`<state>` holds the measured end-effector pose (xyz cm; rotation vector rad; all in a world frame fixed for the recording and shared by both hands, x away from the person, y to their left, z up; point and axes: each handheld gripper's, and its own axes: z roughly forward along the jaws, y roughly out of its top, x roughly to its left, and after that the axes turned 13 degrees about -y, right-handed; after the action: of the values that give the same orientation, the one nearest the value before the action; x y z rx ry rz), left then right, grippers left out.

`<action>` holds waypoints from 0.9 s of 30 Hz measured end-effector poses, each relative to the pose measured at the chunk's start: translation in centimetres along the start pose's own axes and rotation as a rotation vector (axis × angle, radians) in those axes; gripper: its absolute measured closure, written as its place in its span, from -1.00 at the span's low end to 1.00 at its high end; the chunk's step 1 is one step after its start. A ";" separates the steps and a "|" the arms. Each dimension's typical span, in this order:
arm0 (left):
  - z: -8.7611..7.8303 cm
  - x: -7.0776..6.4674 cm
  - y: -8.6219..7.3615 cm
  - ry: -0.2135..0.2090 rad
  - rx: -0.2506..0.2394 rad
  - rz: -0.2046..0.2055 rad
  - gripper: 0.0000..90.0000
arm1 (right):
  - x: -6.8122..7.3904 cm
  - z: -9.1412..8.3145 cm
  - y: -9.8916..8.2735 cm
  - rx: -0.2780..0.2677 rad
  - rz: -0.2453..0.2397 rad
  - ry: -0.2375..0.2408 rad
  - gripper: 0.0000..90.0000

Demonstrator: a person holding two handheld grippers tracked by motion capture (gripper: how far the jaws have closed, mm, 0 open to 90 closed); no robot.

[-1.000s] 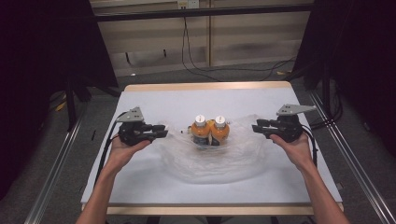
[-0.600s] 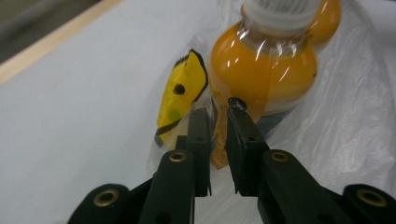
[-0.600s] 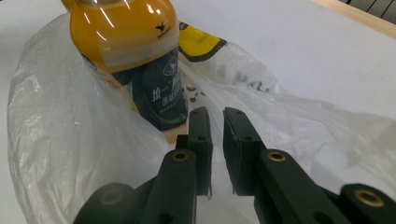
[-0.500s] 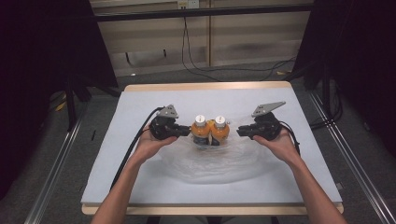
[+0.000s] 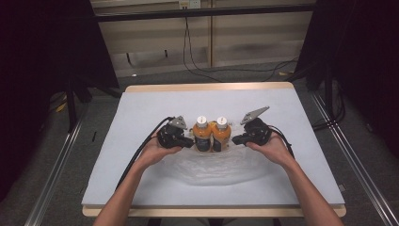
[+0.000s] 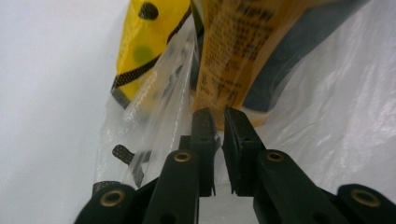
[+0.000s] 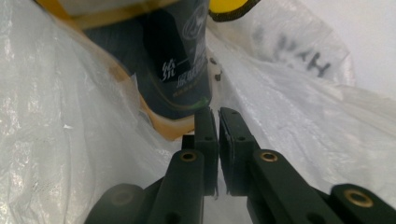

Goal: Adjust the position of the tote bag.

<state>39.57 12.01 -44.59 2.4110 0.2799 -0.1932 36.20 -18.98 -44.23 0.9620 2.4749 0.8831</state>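
On the white counter (image 5: 141, 188), the left tool (image 5: 187, 141) is held against the left bottle (image 5: 202, 134), its jaws pressed nearly together at the edge of the clear plastic bag (image 5: 211, 165). Two orange bottles are stood touching at the bag's far side. The right tool (image 5: 236, 140) is set beside the right bottle (image 5: 221, 134), jaws likewise nearly closed; whether plastic is pinched cannot be told.

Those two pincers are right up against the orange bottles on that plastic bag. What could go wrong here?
The two bottles stand upright and close together, so a nudge from the left gripper or right gripper could tip them. Both sets of jaws look nearly closed at the thin plastic bag, which might slip free or tear if pulled.
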 end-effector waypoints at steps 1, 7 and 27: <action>0.1 0.1 -0.1 -0.007 0.008 -0.002 0.91 | 0.1 0.4 -0.1 0.016 -0.004 0.011 0.94; 1.5 0.0 -0.4 -0.010 0.087 0.001 0.98 | 0.5 1.8 -0.4 0.083 -0.025 0.015 0.91; 1.0 -1.1 -0.9 0.139 0.270 0.064 1.00 | 0.0 1.4 -1.2 0.218 -0.125 -0.128 1.00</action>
<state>38.25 11.86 -45.74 2.7026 0.2517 -0.0357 36.28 -19.08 -46.05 0.8897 2.5246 0.5039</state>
